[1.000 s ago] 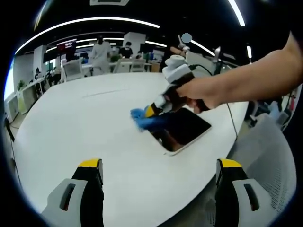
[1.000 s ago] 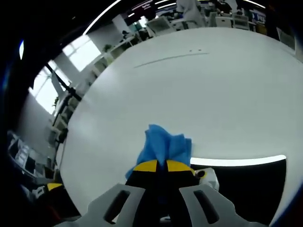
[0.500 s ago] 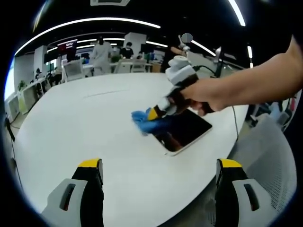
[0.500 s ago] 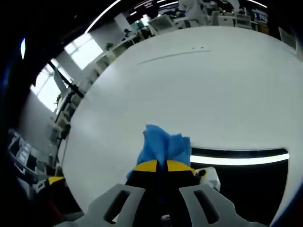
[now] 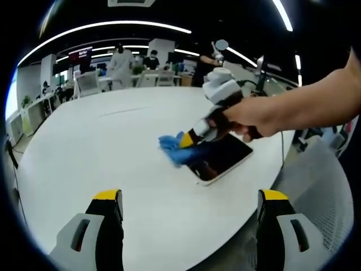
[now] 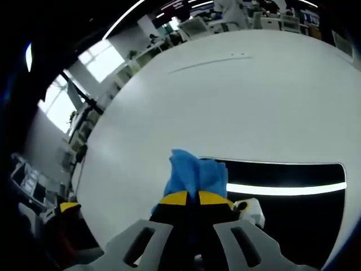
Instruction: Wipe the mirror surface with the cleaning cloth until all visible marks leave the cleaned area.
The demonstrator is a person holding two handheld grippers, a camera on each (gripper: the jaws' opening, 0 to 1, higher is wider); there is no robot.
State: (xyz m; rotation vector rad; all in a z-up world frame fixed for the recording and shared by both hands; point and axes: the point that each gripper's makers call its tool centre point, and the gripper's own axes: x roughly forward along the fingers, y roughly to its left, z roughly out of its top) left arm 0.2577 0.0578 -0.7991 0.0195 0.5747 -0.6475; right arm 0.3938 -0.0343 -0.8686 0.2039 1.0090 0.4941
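A dark rectangular mirror [image 5: 223, 158] in a white frame lies flat on the white table [image 5: 101, 147], toward its right edge. My right gripper [image 5: 186, 140], held in a person's hand [image 5: 251, 116], is shut on a blue cleaning cloth [image 5: 176, 153] that rests on the mirror's left end. In the right gripper view the cloth [image 6: 194, 175] bunches out past the shut yellow-tipped jaws of the right gripper [image 6: 193, 197], over the mirror [image 6: 293, 197], which reflects a ceiling light strip. My left gripper [image 5: 192, 197] hangs open over the table's near edge, well short of the mirror.
The table [image 6: 254, 96] is round and wide, with a faint seam line across its far half. Office desks, chairs and standing people [image 5: 119, 62] fill the background. A grey chair [image 5: 327, 186] sits at the right past the table edge.
The right gripper with the cloth has slid a little rightward and nearer along the mirror's left end. More of the mirror shows in the right gripper view. My left gripper has stayed put.
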